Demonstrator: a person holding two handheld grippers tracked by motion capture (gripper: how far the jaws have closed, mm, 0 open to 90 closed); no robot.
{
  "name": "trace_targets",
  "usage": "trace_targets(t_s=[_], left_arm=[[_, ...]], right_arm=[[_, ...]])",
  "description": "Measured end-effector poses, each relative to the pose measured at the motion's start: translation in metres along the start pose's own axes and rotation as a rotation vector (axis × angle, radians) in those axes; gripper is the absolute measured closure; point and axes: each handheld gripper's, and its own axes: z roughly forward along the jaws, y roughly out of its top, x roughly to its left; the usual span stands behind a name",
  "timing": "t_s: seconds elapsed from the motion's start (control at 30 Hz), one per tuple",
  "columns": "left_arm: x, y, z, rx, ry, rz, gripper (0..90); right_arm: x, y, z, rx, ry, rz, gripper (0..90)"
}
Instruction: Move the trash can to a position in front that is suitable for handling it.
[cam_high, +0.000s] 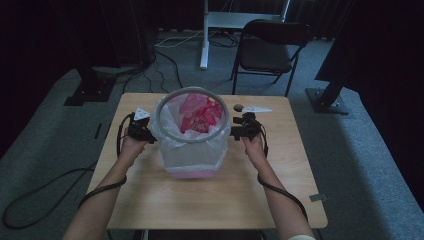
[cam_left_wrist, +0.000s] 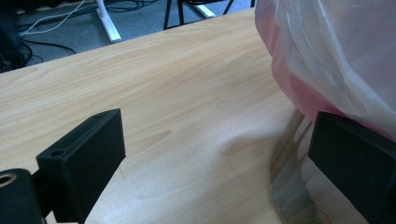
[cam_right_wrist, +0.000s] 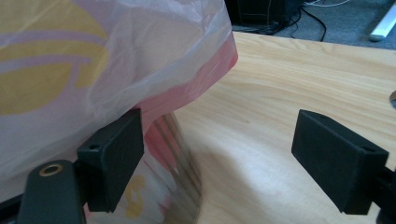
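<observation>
Work in hand: fitting or handling the liner bag (cam_high: 170, 131) on the small bin (cam_high: 192, 150) at table (cam_high: 210, 200) centre.
Bin position: middle of the table; from the bin, the left gripper (cam_high: 145, 131) sits at 9 o'clock and the right gripper (cam_high: 239, 131) at 3 o'clock, both just beside its wall.
Done, by my reading: bag already sits inside the bin, its edge folded over the grey rim ring (cam_high: 165, 127) and draping down the outside.
Left, by my reading: gripping the skirt or the bin itself; neither is held yet.
Left gripper state: jaws spread wide in the left gripper view, one jaw close under the hanging bag (cam_left_wrist: 336, 51), nothing between them but table.
Right gripper state: jaws likewise spread in the right gripper view, one jaw against or just under the bag fold (cam_right_wrist: 140, 56); contact cannot be confirmed.
Bin look: translucent, pink at the base, clear ribbed wall (cam_right_wrist: 180, 154).
Bag look: thin, cloudy white, wrinkled.
Contents: crumpled pink material (cam_high: 200, 115).
Other: small dark object and white pointed piece (cam_high: 252, 108) at 1 o'clock from the bin.
</observation>
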Motion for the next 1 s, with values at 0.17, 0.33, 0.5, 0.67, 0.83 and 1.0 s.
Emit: trace_targets(t_s=[0.17, 0.33, 0.5, 0.67, 0.83, 1.0], left_arm=[[-0.006, -0.007, -0.011, 0.009, -0.006, 0.006, 4.1], [-0.012, -0.014, -0.022, 0.018, -0.016, 0.007, 4.2], [-0.019, -0.019, -0.032, 0.025, -0.024, 0.025, 4.2], [-0.029, -0.022, -0.04, 0.036, -0.032, 0.052, 4.2], [-0.037, -0.027, -0.047, 0.044, -0.045, 0.058, 4.3], [-0.045, -0.031, -0.053, 0.045, -0.06, 0.067, 4.3]], right_arm=[[0.01, -0.009, -0.006, -0.004, 0.012, 0.004, 16.2], [0.022, -0.019, -0.013, 0.009, 0.01, 0.006, 16.5], [0.032, -0.031, -0.02, 0.011, 0.008, 0.007, 16.6], [0.041, -0.041, -0.031, 0.004, 0.001, 0.014, 16.7], [0.049, -0.05, -0.042, 0.001, -0.01, 0.023, 16.7], [0.058, -0.059, -0.054, 0.003, -0.015, 0.011, 16.7]])
